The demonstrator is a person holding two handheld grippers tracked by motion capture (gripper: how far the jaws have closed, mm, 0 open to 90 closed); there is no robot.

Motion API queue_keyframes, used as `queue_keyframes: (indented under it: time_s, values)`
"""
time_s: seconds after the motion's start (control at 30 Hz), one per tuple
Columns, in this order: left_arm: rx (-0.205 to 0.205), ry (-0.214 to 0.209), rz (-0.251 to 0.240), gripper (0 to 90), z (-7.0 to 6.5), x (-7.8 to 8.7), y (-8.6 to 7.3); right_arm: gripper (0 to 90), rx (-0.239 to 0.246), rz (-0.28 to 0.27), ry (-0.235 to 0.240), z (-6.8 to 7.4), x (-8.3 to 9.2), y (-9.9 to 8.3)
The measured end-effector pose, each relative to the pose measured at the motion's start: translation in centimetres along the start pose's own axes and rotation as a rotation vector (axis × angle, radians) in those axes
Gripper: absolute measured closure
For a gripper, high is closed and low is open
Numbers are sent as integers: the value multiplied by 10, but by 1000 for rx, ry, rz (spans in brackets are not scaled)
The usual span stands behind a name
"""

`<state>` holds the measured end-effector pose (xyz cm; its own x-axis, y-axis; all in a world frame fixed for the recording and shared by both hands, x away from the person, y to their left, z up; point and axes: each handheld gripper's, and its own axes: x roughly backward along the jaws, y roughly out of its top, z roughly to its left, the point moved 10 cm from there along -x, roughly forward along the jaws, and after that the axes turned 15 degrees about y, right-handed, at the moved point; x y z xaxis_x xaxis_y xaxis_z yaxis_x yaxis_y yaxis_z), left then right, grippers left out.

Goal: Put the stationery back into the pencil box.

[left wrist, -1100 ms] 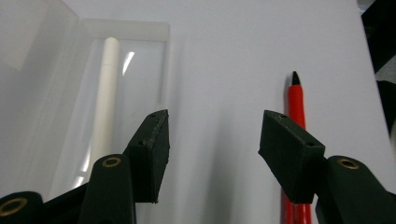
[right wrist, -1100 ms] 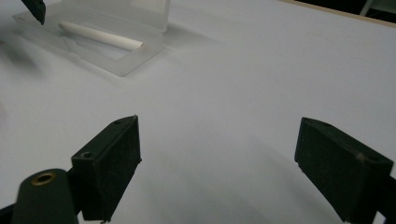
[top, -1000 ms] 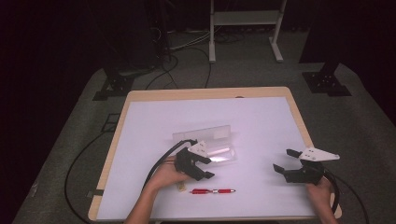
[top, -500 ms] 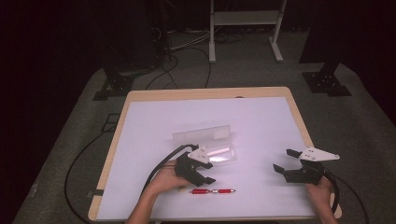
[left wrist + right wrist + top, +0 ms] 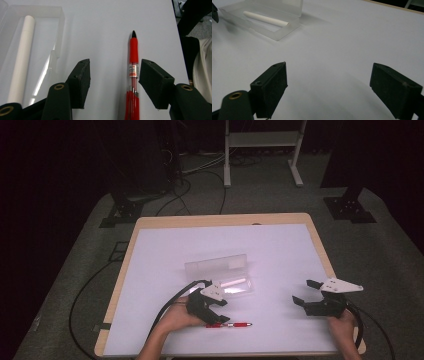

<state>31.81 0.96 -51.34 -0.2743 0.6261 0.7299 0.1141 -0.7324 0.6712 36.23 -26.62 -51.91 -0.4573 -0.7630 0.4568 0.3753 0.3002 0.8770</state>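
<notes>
Near the worktop's front edge, the left hand-held gripper [image 5: 113,75] is straddling the red pen [image 5: 133,75] with spread jaws, apparently lining up to pinch it for the open clear case [image 5: 220,275], while the right hand-held gripper [image 5: 332,87] is waiting spread and empty.

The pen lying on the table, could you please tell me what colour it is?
The pen is red with a black tip, seen best in the left gripper view.
</notes>
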Motion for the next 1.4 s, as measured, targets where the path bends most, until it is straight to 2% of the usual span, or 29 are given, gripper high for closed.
queue_keyframes:
  time_s: [0.63, 1.2, 1.4]
  values:
    - [-20, -15, 15, 438, -13, -4, -6, 136, 1, -1, 0, 0, 0, 0]
    - [-67, -34, 2, 593, -24, -9, -4, 136, 1, 0, 0, 0, 0, 0]
    - [-81, -36, 15, 651, -25, -11, -5, 136, 0, -1, 0, 0, 0, 0]
